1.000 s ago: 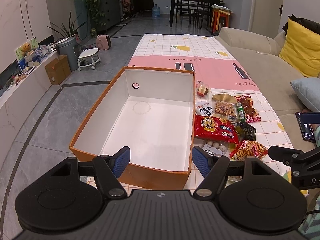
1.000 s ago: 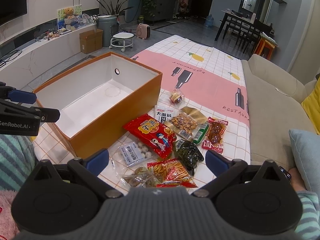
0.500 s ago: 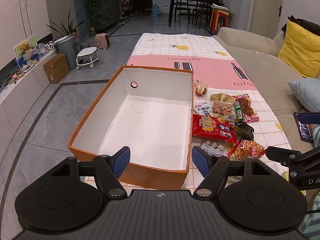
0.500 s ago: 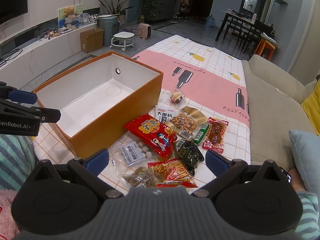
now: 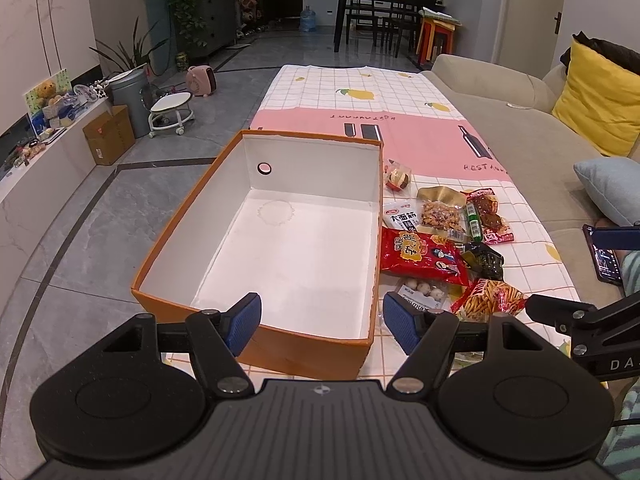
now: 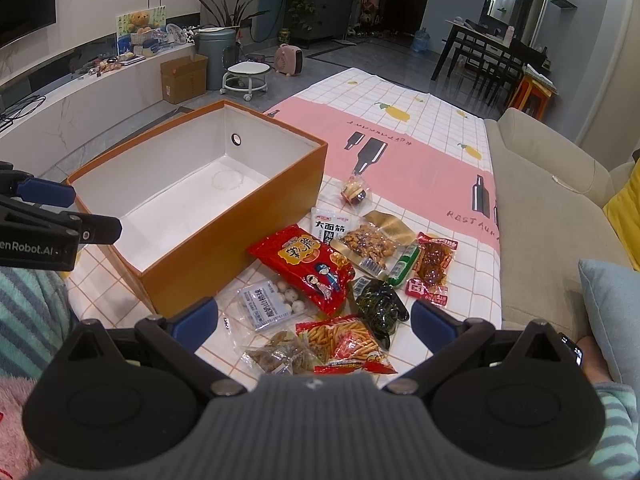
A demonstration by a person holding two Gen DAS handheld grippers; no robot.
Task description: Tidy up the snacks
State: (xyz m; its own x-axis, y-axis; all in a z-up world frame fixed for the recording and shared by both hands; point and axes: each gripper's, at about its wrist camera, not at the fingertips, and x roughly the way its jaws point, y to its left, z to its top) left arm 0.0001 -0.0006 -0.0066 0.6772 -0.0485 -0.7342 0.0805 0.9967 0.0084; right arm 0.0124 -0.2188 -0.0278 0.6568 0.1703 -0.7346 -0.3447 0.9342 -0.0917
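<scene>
Both claws hang apart and empty, left gripper (image 5: 322, 318) over the orange box (image 5: 320, 344), right gripper (image 6: 314, 322) over the snack packets (image 6: 344, 276) piled beside it, likely choosing one.

Your table, under a checked pink tablecloth (image 6: 404, 152), carried the empty orange box (image 6: 240, 236) and a snack-packet cluster (image 6: 340, 280) just beside it.

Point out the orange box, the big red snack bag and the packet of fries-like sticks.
orange box (image 6: 248, 236), right wrist view, on its orange side wall facing the snacks.
big red snack bag (image 6: 304, 268), right wrist view, on the middle of its printed front.
packet of fries-like sticks (image 6: 344, 342), right wrist view, on the pictured sticks.
</scene>
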